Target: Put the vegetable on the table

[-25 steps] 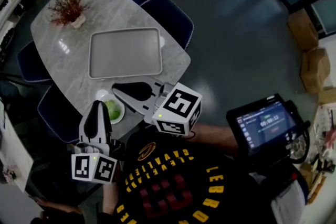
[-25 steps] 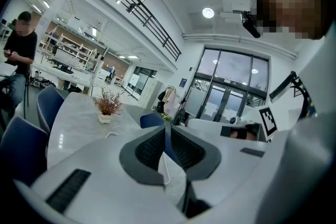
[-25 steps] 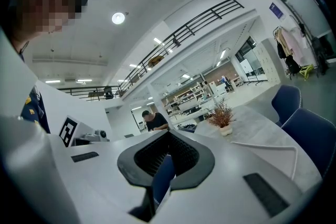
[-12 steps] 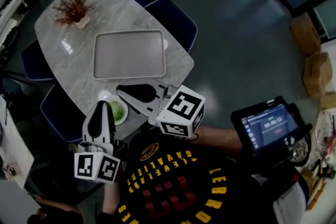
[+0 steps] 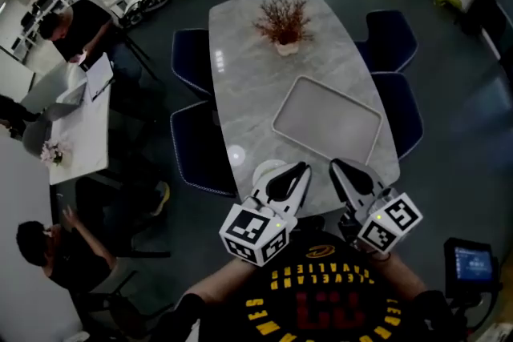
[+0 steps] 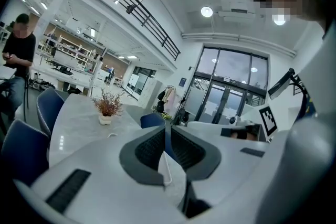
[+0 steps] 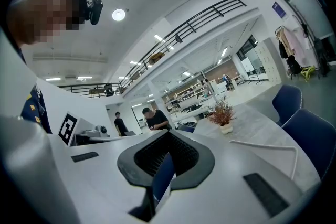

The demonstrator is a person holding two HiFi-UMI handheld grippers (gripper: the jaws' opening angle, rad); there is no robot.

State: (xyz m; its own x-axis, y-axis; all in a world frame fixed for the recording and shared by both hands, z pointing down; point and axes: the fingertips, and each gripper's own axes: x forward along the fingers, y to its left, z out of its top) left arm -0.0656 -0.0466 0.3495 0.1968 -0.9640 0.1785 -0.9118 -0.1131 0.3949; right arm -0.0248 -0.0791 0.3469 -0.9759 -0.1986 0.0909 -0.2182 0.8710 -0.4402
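In the head view a white bowl (image 5: 262, 171) sits at the near edge of the marble table (image 5: 248, 84); only its rim shows from under my left gripper (image 5: 302, 167). The green vegetable is hidden from every view. My right gripper (image 5: 336, 165) hangs beside the left one, over the table's near edge, close to the grey tray (image 5: 327, 122). The left gripper view has its jaws (image 6: 167, 124) closed together, empty, and pointing along the table. The right gripper (image 7: 168, 134) is likewise shut, with nothing between its pads.
A potted red plant (image 5: 283, 22) stands at the table's far end. Blue chairs (image 5: 197, 152) line both long sides. People sit at a side table (image 5: 76, 120) to the left. A tablet screen (image 5: 469, 262) is at lower right.
The head view has swung round, so the table now runs straight ahead. Both grippers have come side by side at the near edge. The green vegetable in the bowl is now covered by the left gripper.
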